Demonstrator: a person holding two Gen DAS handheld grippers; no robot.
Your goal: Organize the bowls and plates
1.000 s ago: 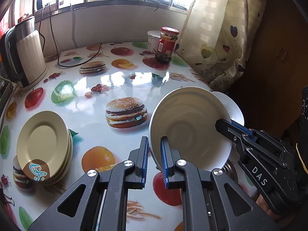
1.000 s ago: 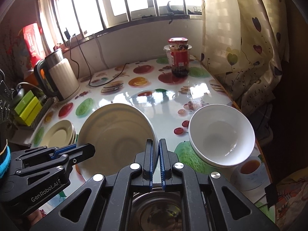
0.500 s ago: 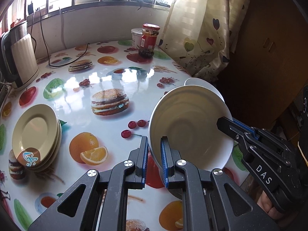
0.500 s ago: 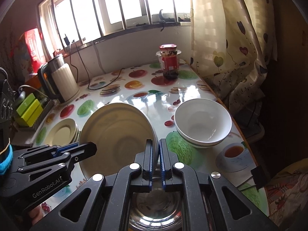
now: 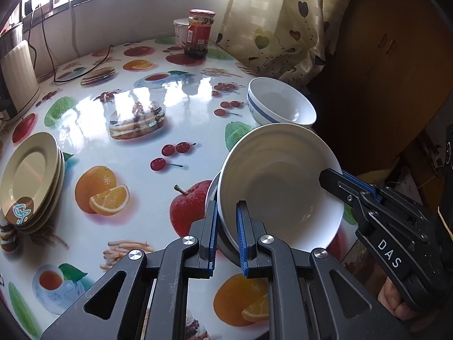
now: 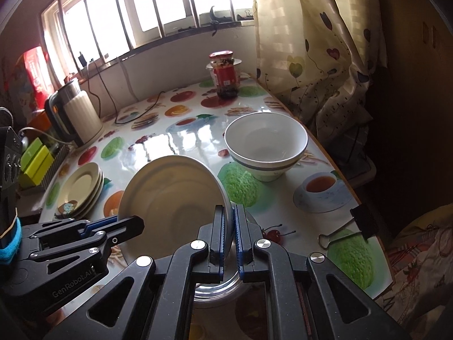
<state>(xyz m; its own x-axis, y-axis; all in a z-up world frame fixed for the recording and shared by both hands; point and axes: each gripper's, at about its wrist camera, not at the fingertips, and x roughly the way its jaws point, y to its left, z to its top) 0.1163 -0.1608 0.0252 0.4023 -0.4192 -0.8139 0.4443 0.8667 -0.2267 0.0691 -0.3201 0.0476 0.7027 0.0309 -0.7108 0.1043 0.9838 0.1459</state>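
The white plate (image 5: 279,189), glazed, rigid, likely slippery and breakable, hangs tilted above the bench (image 5: 136,147), best pinched at its rim; left tongs (image 5: 226,238) and right tongs (image 6: 230,236) each clench opposite edges; only the right view shows a steel dish (image 6: 218,289) beneath, the stacked bowls (image 6: 266,144) beyond.

Your left gripper (image 5: 226,226) angles downward, jaws clamped. Your right gripper (image 6: 231,226) mirrors it, pinched tight from the opposite side.
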